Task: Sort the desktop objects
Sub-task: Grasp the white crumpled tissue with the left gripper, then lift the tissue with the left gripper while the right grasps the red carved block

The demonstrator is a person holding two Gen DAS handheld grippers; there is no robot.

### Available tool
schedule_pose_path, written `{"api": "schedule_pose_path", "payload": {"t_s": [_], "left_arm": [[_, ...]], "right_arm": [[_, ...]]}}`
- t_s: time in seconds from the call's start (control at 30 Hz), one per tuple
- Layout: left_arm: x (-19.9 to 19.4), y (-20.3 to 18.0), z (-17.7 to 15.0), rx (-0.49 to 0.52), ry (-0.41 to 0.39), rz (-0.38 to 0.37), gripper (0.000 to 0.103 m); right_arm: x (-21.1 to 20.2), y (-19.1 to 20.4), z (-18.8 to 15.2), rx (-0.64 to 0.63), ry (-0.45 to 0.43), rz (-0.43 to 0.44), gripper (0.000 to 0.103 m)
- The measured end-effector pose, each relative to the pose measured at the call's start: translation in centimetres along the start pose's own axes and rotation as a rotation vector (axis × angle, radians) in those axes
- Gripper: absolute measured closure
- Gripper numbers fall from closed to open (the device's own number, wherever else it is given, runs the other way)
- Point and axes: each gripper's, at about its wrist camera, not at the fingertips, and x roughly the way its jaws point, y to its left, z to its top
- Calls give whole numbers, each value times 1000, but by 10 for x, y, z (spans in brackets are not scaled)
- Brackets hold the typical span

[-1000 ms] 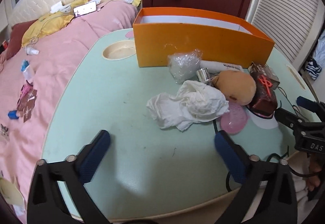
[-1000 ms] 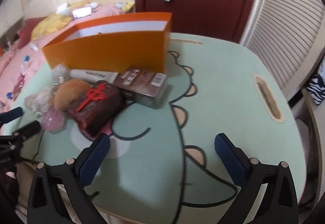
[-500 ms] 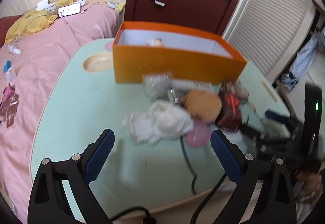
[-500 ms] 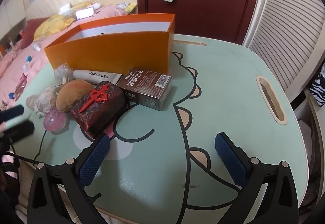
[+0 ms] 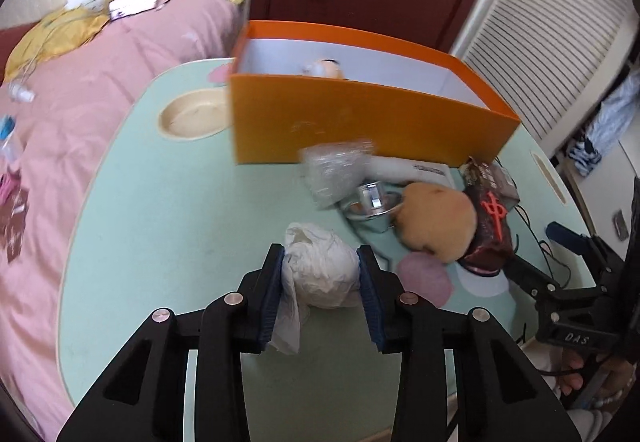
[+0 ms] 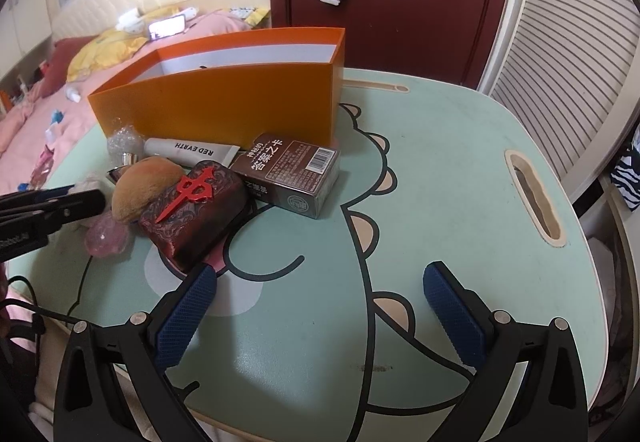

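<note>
Left wrist view: your left claw (image 5: 320,292) is clamped on the crumpled tissue (image 5: 318,272); the orange box (image 5: 360,121) lies straight ahead, far across the desk (image 5: 160,209).

Right wrist view: your right claw (image 6: 318,316) hangs apart, empty, the clutter to its left.

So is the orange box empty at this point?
Not empty. In the left wrist view, a small round object shows above the near wall of the orange box; what it is, or whether more lies inside, cannot be told.
</note>
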Motion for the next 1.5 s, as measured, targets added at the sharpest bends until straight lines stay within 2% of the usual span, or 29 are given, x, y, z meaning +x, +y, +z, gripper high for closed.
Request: {"api": "schedule_pose_path", "payload": {"t_s": [0.17, 0.33, 0.4, 0.5, 0.63, 0.7, 0.9, 1.03, 1.2, 1.4, 1.5], "left_arm": [[-8, 19, -11, -39, -54, 83, 65], [-2, 1, -19, 57, -97, 176, 64], [-1, -1, -20, 52, -107, 172, 64], [-2, 2, -20, 54, -111, 161, 63], [-3, 4, -21, 54, -117, 163, 63], [-4, 4, -22, 53, -118, 161, 63], [-3, 3, -22, 52, -120, 157, 63], [-3, 3, -22, 52, -121, 156, 63], [-3, 3, -22, 51, -122, 155, 63], [-3, 3, -22, 52, -122, 156, 63], [-3, 4, -22, 51, -121, 156, 63]], "right_arm": [[-2, 0, 1, 1, 2, 22, 0], [-19, 7, 8, 2, -61, 115, 1], [-25, 18, 12, -36, -79, 142, 1], [-23, 38, 15, -110, -82, 130, 3], [-8, 54, 24, -137, -38, 115, 28], [5, 52, 28, -117, 13, 115, 33], [17, 46, 31, -94, 29, 116, 33], [12, 25, 26, -41, 23, 79, 34], [2, -4, 20, 26, 26, 82, 33], [1, -10, 30, 110, 35, 140, 28], [4, 2, 39, 94, 19, 123, 22]]}}
